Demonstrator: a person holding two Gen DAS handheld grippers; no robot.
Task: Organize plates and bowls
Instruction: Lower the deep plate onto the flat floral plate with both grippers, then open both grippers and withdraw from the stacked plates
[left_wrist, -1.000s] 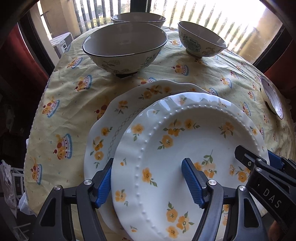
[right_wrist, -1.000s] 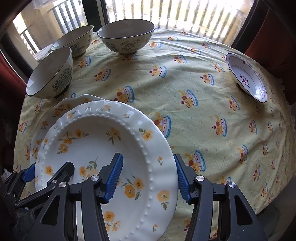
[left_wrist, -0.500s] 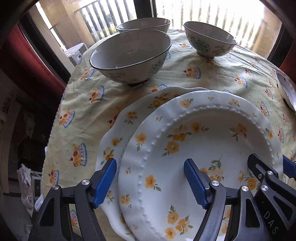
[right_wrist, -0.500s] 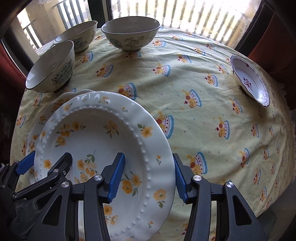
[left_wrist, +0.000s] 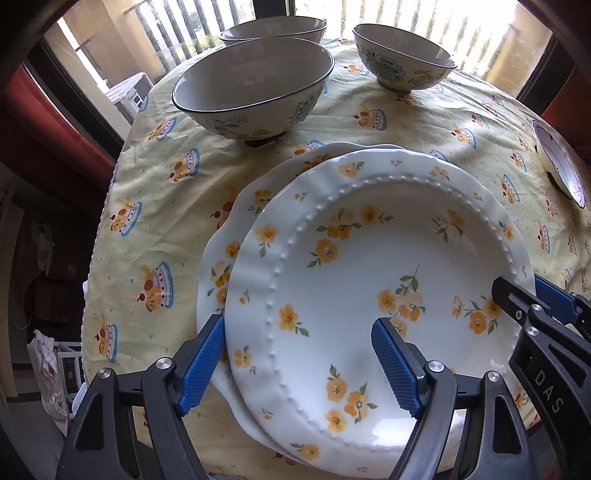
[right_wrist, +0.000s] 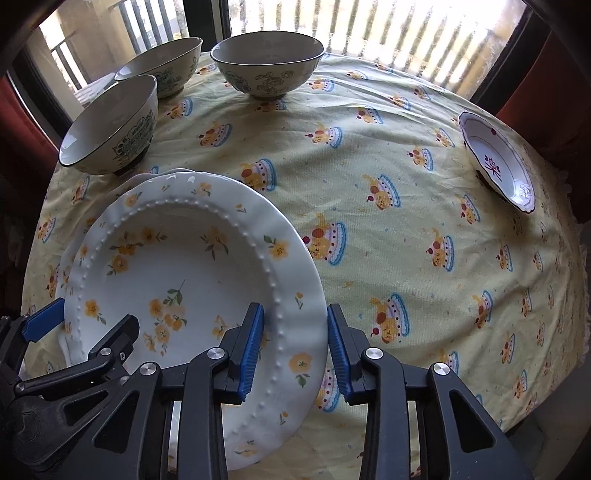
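A white beaded plate with yellow flowers (left_wrist: 369, 266) (right_wrist: 177, 266) lies on a scalloped flowered plate (left_wrist: 229, 236), offset toward the right. My left gripper (left_wrist: 299, 363) straddles the upper plate's left rim. Its jaws are opening, one finger outside the rim and one over the plate's well, with neither pad pressing. My right gripper (right_wrist: 295, 345) straddles the right rim. Its jaws are closing, and its pads stand close on either side of the rim without a clear squeeze. Each gripper also shows at the edge of the other's view.
Three patterned bowls (right_wrist: 110, 125) (right_wrist: 162, 66) (right_wrist: 267, 66) stand at the back left of the round table with the yellow printed cloth (right_wrist: 388, 155). A small dish with a red pattern (right_wrist: 495, 158) sits near the right edge. A railed window is behind.
The right gripper's jaws have narrowed around the plate's right rim. The left gripper's jaws have widened a little. Both plates lie where they were.
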